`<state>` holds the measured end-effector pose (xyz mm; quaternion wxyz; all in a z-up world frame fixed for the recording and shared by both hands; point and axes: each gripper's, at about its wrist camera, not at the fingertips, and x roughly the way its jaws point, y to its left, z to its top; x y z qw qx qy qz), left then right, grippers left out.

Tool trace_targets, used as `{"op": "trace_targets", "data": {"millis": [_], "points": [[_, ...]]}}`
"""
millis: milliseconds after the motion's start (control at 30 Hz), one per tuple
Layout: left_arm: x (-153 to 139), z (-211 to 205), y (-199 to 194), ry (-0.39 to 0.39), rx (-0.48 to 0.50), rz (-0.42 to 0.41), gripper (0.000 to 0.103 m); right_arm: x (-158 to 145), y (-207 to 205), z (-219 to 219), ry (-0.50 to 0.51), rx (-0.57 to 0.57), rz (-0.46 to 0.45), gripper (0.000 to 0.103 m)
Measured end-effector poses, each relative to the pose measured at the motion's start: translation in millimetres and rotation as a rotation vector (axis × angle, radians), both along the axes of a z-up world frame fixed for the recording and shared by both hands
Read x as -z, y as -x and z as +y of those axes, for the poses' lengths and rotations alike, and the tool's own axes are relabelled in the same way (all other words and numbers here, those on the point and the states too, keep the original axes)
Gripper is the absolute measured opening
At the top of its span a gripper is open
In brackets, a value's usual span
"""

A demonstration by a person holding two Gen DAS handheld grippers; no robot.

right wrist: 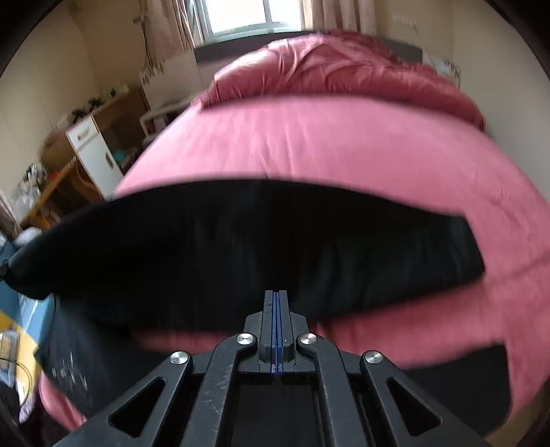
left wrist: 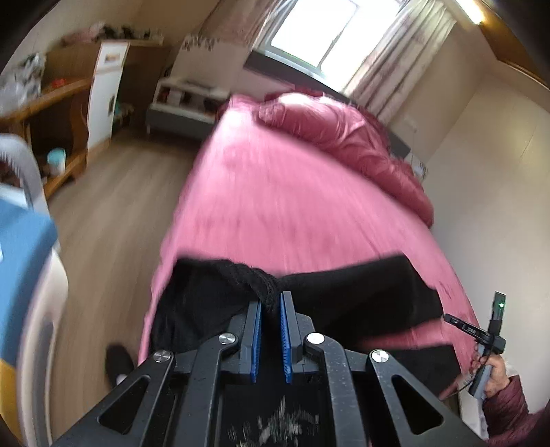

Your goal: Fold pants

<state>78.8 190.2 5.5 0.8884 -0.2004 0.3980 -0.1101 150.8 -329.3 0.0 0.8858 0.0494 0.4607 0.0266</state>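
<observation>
1. While the black fabric pants point(left wrist: 343, 292) lie stretched crosswise over the near end of the pink-sheeted bed point(left wrist: 275, 192), the left gripper point(left wrist: 271, 306) pinches a bunched, knitted-looking fold of them between its blue-lined fingers point(left wrist: 255, 330).
2. From the right wrist view, the pants point(right wrist: 275, 240) spread as a wide dark band across the bed point(right wrist: 309, 144), one end hanging off the left edge.
3. The right gripper point(right wrist: 275, 299) has its jaws pressed fully together; its tips sit over the near edge of the black cloth, but motion blur hides whether any fabric is caught between them.
4. A crumpled pink duvet point(right wrist: 337, 68) is heaped at the far end of the bed, beneath the bright window point(left wrist: 326, 31).
5. At the lower right of the left wrist view, a hand point(left wrist: 495, 371) in a maroon quilted sleeve point(left wrist: 508, 409) grips a grey handle.
</observation>
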Motion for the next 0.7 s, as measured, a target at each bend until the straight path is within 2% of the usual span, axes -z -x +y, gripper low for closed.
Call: {"op": "trace_targets", "data": {"millis": [100,167,300,367,433,467,500,533,567,633,700], "points": [[25,-11,20,0.002,0.01,0.051,0.01,34,16,0,-0.026,0.022,0.063,0.0],[35,-17,29,0.016,0.015,0.067,0.01,44,17,-2,-0.06,0.041,0.088,0.0],[43,-23,42,0.043,0.024,0.076,0.009,41,19,8,-0.077,0.02,0.1,0.001],[46,-23,49,0.053,0.026,0.078,0.009,35,6,14,-0.106,0.013,0.088,0.002],[46,-24,51,0.051,0.028,0.076,0.009,30,-15,18,-0.177,0.007,0.083,0.007],[45,-25,51,0.052,0.03,0.075,0.009,28,-21,19,-0.21,0.015,0.083,0.022],[46,-24,52,0.05,0.032,0.073,0.009,27,-36,21,-0.26,0.033,0.085,0.051],[45,-25,53,0.044,0.037,0.067,0.009,26,-48,25,-0.299,0.036,0.081,0.063],[45,-26,53,0.037,0.042,0.064,0.009,25,-57,28,-0.319,0.037,0.073,0.068],[43,-27,55,0.025,0.054,0.054,0.009,25,-90,40,-0.345,0.045,0.099,0.068],[42,-27,56,0.017,0.066,0.047,0.009,25,-115,48,-0.318,0.072,0.144,0.068]]}}
